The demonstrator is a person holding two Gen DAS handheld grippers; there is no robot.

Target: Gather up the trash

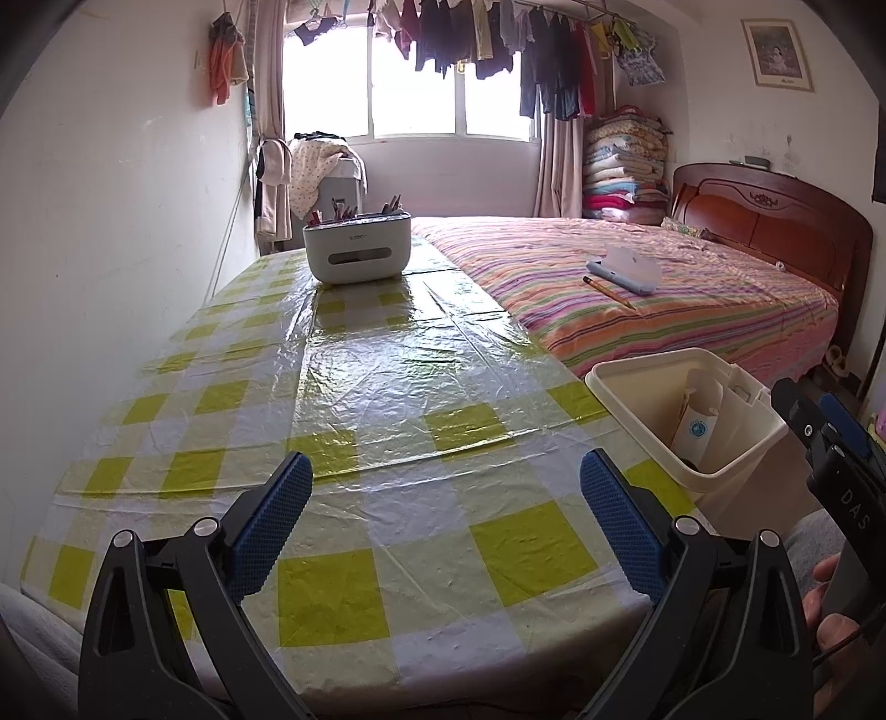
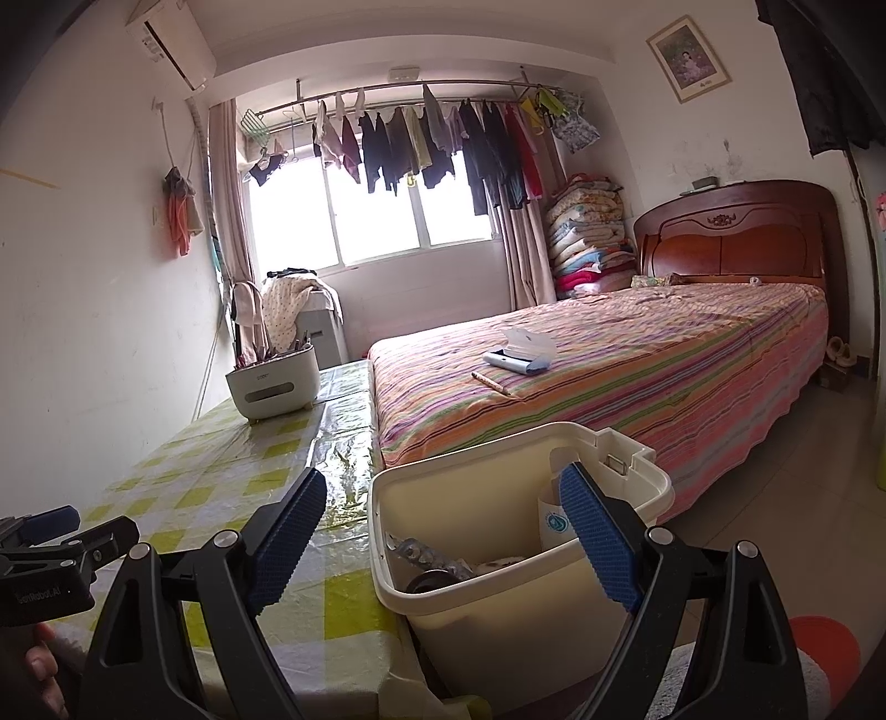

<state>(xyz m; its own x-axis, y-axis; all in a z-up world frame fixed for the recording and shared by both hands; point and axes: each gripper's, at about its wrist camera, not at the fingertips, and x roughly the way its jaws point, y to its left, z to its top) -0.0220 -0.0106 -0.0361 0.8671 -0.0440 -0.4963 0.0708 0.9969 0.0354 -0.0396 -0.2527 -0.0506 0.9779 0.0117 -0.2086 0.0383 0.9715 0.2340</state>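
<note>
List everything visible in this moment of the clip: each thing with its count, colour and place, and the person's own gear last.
table: one, yellow-and-white checked plastic cover, along the left wall
trash bin: one, cream, at the table's near right corner, beside the bed
trash in bin: several pieces, white paper cup, silvery wrapper, something dark
organizer box: one, white, far end of table, holding pens
bed: one, striped pink-orange cover, dark wooden headboard
case: one, pale blue and white, lid open, on the bed
pencil: one, yellowish, on the bed beside the case
folded quilts: one stack, mixed colours, by the window
hanging clothes: many, mostly dark, on a rail above the window
left gripper: black, blue pads, open, empty, over the table
right gripper: same colours, open, empty, at the bin
</note>
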